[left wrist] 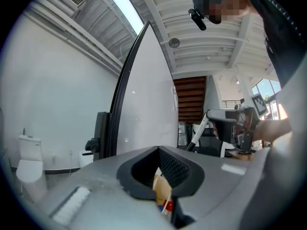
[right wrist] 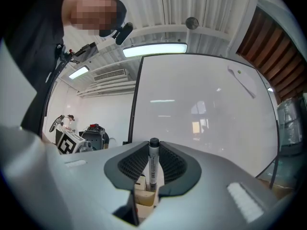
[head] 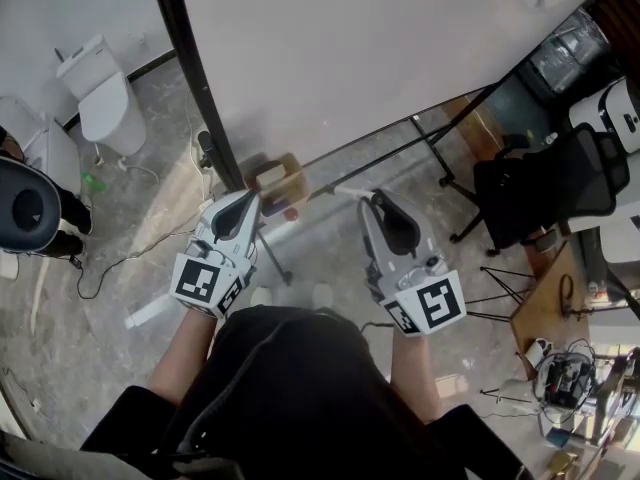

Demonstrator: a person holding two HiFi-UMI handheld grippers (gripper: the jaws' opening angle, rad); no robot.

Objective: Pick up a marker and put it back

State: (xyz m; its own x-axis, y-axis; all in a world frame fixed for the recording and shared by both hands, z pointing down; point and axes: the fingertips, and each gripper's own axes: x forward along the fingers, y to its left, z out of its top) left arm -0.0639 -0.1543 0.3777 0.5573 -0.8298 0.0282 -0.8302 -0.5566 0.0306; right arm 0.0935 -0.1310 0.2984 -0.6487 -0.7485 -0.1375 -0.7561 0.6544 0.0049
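Bright ceiling tubes [right wrist: 154,49], fisheye-bent edges.

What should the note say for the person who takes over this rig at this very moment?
Left tool: jaws apart, empty, near the wooden box.
Right tool: shut on the marker, held upright.
Done: marker picked up.
Left to do: put it back, probably into the wooden box by the whiteboard.

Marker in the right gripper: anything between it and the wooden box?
Nothing visible. The marker, clamped in the right gripper, faces the wooden box across open space; the left gripper sits at the box's far side.
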